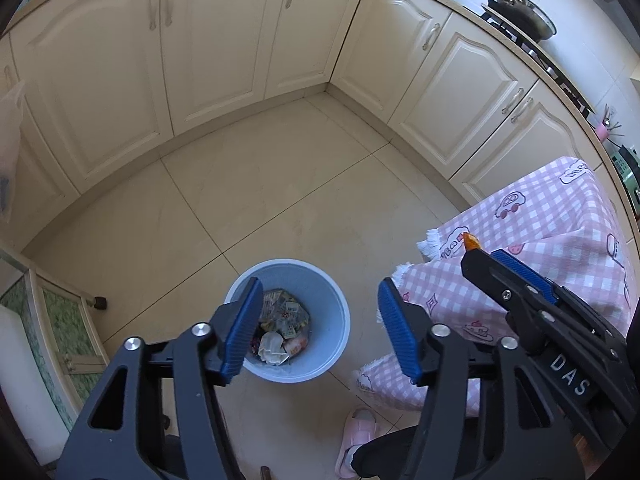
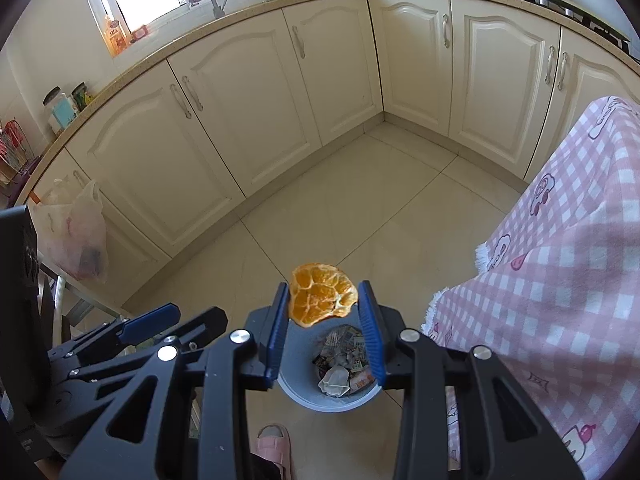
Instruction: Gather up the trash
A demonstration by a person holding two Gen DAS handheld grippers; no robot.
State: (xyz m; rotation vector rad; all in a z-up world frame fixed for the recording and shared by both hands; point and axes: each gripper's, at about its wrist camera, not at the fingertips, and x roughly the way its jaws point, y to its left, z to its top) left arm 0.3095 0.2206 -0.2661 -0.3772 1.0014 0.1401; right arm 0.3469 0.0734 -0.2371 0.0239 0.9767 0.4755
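A pale blue trash bin (image 1: 332, 312) stands on the tiled floor with wrappers and crumpled paper (image 1: 274, 346) inside; it also shows in the right wrist view (image 2: 320, 398). My left gripper (image 1: 320, 328) is open and empty, above the bin. My right gripper (image 2: 324, 304) is shut on an orange peel (image 2: 320, 300) and holds it above the bin's far rim. In the left wrist view the right gripper (image 1: 476, 254) sits to the right with the orange peel tip (image 1: 470, 241) showing.
A pink checked cloth (image 2: 560, 280) covers a table on the right, close to the bin. Cream cabinets (image 1: 224, 48) line the back and right. A plastic bag (image 2: 74, 236) hangs on the left. A pink slipper (image 1: 358, 436) is by the bin.
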